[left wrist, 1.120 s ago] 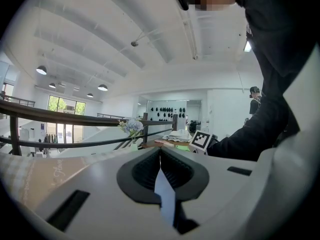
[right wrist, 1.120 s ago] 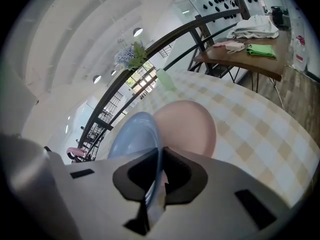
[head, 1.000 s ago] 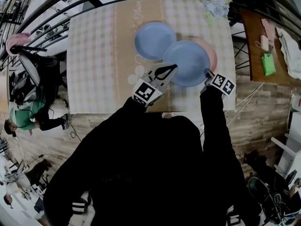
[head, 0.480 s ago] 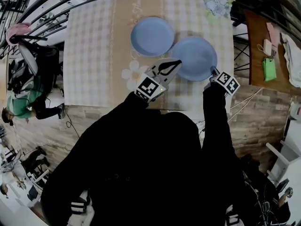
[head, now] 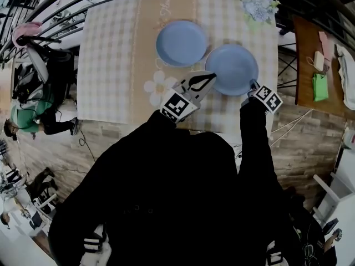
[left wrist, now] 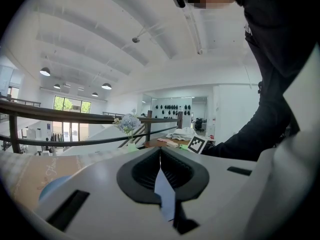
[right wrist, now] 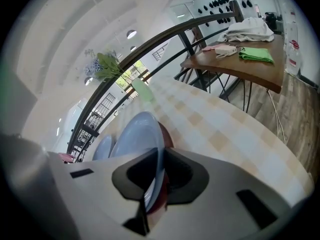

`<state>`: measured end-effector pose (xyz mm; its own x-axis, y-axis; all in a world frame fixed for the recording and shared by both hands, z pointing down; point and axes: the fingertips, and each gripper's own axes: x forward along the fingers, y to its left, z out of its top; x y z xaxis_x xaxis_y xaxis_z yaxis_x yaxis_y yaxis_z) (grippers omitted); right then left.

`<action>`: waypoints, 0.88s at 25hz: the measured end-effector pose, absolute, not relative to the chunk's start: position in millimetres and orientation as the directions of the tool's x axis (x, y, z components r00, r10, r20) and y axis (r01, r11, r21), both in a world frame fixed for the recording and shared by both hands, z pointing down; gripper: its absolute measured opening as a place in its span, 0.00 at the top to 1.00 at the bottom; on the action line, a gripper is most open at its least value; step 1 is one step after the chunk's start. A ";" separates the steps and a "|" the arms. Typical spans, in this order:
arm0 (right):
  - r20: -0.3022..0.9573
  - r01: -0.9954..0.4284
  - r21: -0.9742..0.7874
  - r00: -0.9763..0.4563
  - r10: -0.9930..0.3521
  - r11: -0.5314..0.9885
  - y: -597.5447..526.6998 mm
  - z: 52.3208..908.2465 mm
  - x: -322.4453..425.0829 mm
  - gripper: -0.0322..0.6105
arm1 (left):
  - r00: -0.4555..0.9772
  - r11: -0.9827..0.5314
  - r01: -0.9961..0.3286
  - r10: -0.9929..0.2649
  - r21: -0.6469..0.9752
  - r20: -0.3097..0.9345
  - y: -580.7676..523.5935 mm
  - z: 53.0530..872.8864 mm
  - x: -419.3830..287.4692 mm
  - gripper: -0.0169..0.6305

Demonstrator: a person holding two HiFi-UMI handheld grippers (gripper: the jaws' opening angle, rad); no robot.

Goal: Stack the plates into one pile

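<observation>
Two blue plates lie on the checked tablecloth [head: 116, 54]. One blue plate [head: 181, 43] sits alone toward the far side. The other blue plate [head: 232, 69] [right wrist: 135, 134] rests on a pink plate [right wrist: 167, 139], which the head view hides. My right gripper [head: 252, 84] [right wrist: 159, 153] is at this plate's near right rim. Its jaws have just been opening a little, with the rim still between them and the pads still touching it. My left gripper [head: 211, 76] [left wrist: 160, 151] hovers by the same plate's left edge, shut with nothing in it.
A vase of pale flowers [head: 258, 4] [right wrist: 107, 66] stands at the table's far right corner. A wooden side table [head: 305, 49] with a green item [head: 318, 86] is to the right. A dark railing [right wrist: 165, 39] runs behind the table. The table's near edge lies just under both grippers.
The right-hand blue plate has shifted right and settled over the pink plate, which no longer shows in the head view. Both grippers moved with it, then held still.
</observation>
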<state>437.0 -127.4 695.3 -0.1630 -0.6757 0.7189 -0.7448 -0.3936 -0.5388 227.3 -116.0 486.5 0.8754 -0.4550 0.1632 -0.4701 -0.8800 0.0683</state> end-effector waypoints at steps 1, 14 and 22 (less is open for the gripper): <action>0.721 -0.749 -0.535 -0.164 -0.673 -0.390 -127.6 696.4 436.8 0.88 | 0.875 -0.880 -0.470 -0.455 0.069 0.164 -115.4 486.9 227.9 0.94; 0.676 -0.834 -0.482 -0.160 -0.720 -0.267 -133.3 656.2 434.1 0.66 | 0.876 -0.881 -0.469 -0.456 0.057 0.159 -108.6 480.4 226.8 0.94; 0.506 -0.894 -0.448 -0.280 -0.816 0.029 -139.3 584.6 365.4 0.67 | 0.868 -0.873 -0.485 -0.473 0.050 0.150 -108.0 468.5 199.1 0.94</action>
